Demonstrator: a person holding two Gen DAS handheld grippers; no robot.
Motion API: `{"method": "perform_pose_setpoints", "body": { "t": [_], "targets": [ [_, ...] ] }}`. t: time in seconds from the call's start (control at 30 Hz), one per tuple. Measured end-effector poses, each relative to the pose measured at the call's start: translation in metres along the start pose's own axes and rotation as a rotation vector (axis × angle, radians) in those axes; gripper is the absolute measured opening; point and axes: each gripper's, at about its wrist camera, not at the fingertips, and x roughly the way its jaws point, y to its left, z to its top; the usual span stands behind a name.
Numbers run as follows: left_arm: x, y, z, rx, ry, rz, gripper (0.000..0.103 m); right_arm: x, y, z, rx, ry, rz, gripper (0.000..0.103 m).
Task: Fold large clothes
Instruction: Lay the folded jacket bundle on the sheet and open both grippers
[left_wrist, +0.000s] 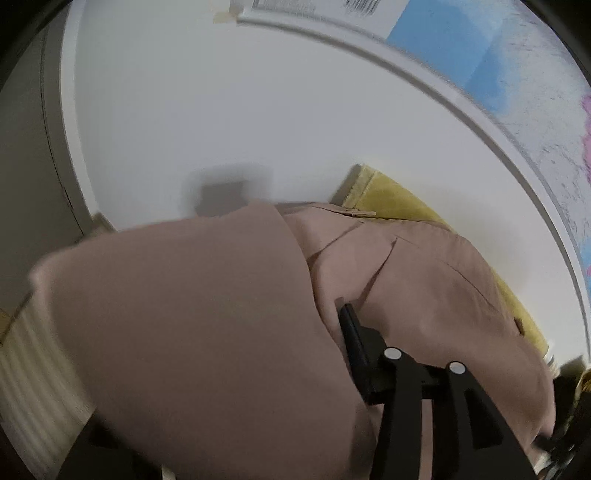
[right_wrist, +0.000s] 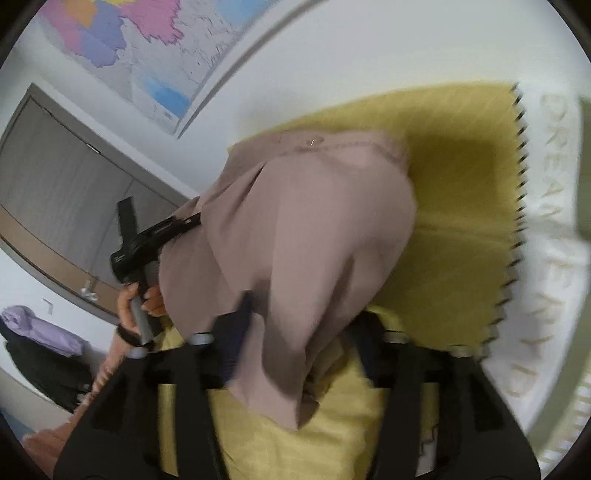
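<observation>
Left wrist view: dusty-pink woven garment (left_wrist: 207, 314) fills the near frame, lying on a mustard-yellow cloth (left_wrist: 388, 199). Left claw (left_wrist: 399, 343): one finger shows against the fabric, the other hidden, so state can't be told.

Right wrist view: right claw (right_wrist: 303, 332) spread, a garment fold hanging between the fingers, unpinched. Looks like a fold being released; next, regrip an edge.

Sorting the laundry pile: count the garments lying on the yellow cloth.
1. A dusty-pink garment lies bunched on the yellow cloth, between both grippers. A purple item sits off to the side, not on the cloth. More could be hidden under the pink folds.
</observation>
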Motion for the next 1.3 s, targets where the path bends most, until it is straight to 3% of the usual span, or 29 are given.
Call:
{"method": "perform_pose_setpoints", "body": {
  "t": [0.17,0.33,0.4,0.47,0.53,0.63,0.7,0.87,0.93,1.1,1.23,1.3],
  "targets": [
    [-0.034,-0.008,-0.004,0.095,-0.050,0.044,0.062,-0.031,0.006,0.000,-0.065,-0.039,-0.100,0.068],
    [-0.060,-0.017,-0.016,0.166,-0.078,0.122,0.076,-0.060,0.028,0.005,-0.132,-0.148,-0.185,0.068],
    [-0.068,-0.017,-0.021,0.198,-0.075,0.178,0.076,-0.068,0.037,0.006,-0.163,-0.169,-0.210,0.068],
    [-0.087,-0.015,-0.026,0.212,-0.123,0.203,0.079,-0.066,0.053,0.009,-0.219,-0.170,-0.204,0.068],
    [-0.103,-0.014,-0.028,0.202,-0.173,0.172,0.079,-0.053,0.068,0.015,-0.263,-0.168,-0.177,0.068],
    [-0.123,-0.025,-0.035,0.207,-0.207,0.065,0.082,-0.025,0.079,0.025,-0.294,-0.135,-0.154,0.067],
    [-0.122,-0.037,-0.043,0.230,-0.187,-0.008,0.082,-0.004,0.077,0.031,-0.270,-0.104,-0.148,0.066],
    [-0.090,-0.074,-0.076,0.291,-0.108,-0.104,0.082,0.046,0.055,0.029,-0.229,0.004,-0.189,0.060],
    [-0.079,-0.082,-0.089,0.301,-0.071,-0.136,0.082,0.053,0.049,0.026,-0.229,0.010,-0.203,0.060],
    [-0.058,-0.104,-0.110,0.353,-0.045,-0.066,0.082,0.043,0.052,0.019,-0.226,0.023,-0.203,0.061],
    [-0.069,-0.111,-0.115,0.361,-0.071,-0.073,0.084,0.020,0.076,0.007,-0.311,-0.053,-0.221,0.065],
    [-0.076,-0.118,-0.121,0.386,-0.099,-0.048,0.090,0.012,0.088,-0.002,-0.355,-0.087,-0.211,0.065]
  ]
}}
